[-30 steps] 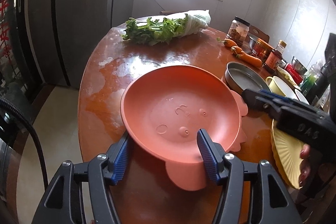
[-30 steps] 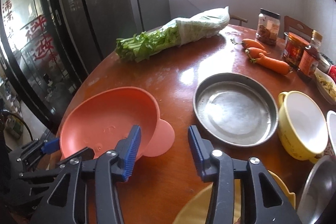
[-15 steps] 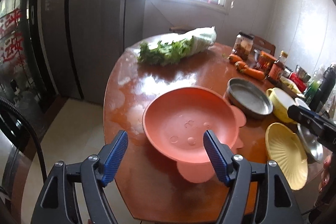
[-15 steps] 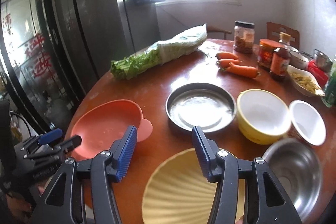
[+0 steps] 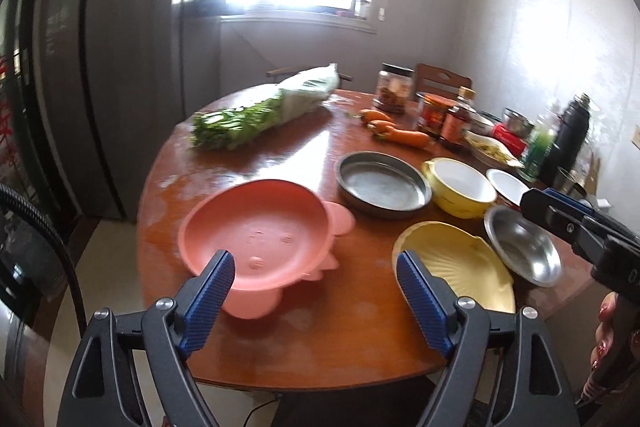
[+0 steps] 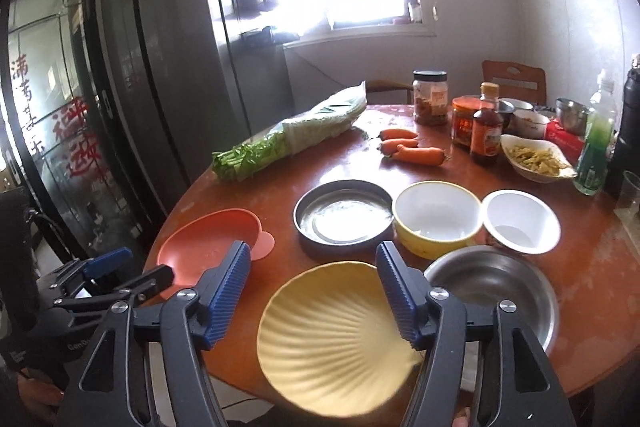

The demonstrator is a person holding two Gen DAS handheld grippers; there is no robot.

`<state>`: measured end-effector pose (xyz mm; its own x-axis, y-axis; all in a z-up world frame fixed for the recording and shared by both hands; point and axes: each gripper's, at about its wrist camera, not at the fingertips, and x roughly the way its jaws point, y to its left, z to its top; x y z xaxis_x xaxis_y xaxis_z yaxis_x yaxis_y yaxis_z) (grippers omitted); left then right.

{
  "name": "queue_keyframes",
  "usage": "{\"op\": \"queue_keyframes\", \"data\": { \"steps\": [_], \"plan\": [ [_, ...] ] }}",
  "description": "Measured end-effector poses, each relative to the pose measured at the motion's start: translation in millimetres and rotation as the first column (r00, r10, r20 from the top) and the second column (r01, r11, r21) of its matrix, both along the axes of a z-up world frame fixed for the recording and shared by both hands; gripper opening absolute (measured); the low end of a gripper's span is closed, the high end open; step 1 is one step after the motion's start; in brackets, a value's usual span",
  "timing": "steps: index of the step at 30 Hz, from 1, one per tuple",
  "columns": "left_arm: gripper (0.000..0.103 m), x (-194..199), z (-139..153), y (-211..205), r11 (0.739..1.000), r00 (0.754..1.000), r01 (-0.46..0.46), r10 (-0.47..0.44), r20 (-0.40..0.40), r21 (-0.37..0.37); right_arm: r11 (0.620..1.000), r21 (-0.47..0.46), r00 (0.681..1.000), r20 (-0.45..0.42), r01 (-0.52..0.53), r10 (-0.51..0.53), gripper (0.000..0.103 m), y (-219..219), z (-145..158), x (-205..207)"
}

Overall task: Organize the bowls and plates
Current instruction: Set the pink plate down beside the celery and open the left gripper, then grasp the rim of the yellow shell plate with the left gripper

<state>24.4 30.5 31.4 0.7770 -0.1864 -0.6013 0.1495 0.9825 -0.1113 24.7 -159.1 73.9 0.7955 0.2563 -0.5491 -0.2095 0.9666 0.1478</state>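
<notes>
Both claws, left (image 5: 314,287) and right (image 6: 314,281), have just been opening, empty, above the round wooden desk (image 6: 592,267); next likely calls for gripping the shell-shaped yellow plate (image 6: 336,335).

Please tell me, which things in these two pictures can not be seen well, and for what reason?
- Yellow shell plate: right wrist view, its near edge is hidden behind the right gripper.
- Pink plate: left wrist view, its near rim is hidden behind a finger of the left gripper.
- Jar labels: right wrist view, too small to read.
- Greens: left wrist view, blurred.
- Metal bowl: left wrist view, partly behind the right gripper.
</notes>
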Motion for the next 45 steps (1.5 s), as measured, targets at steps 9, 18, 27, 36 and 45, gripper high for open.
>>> {"op": "queue_keyframes", "data": {
  "steps": [9,18,27,36,45],
  "plan": [
    [0.083,-6.2,-8.0,-35.4,0.998,0.998,0.054,-0.053,-0.028,0.028,1.0,-0.017,1.0,0.004,0.018,-0.018,0.069,-22.9,-6.5,-39.2],
    [0.083,-4.3,-20.3,-51.5,0.995,0.994,0.09,-0.088,-0.062,0.032,1.0,0.004,0.999,-0.05,0.016,-0.015,0.069,-34.0,-26.5,-60.6],
    [0.083,6.0,-35.1,-59.0,0.993,0.987,0.117,-0.115,-0.109,0.016,1.0,0.001,0.993,-0.117,0.026,-0.025,0.069,-34.3,-54.6,-68.1],
    [0.083,20.3,-43.0,-67.4,0.99,0.984,0.137,-0.134,-0.115,0.018,0.999,-0.007,0.987,-0.153,0.046,-0.047,0.069,-34.3,-72.0,-58.7],
    [0.075,34.3,-56.1,-78.0,0.986,0.974,0.168,-0.164,-0.156,0.013,0.998,0.01,0.973,-0.223,0.062,-0.058,0.069,-33.3,-94.2,-39.2]
  ]
}}
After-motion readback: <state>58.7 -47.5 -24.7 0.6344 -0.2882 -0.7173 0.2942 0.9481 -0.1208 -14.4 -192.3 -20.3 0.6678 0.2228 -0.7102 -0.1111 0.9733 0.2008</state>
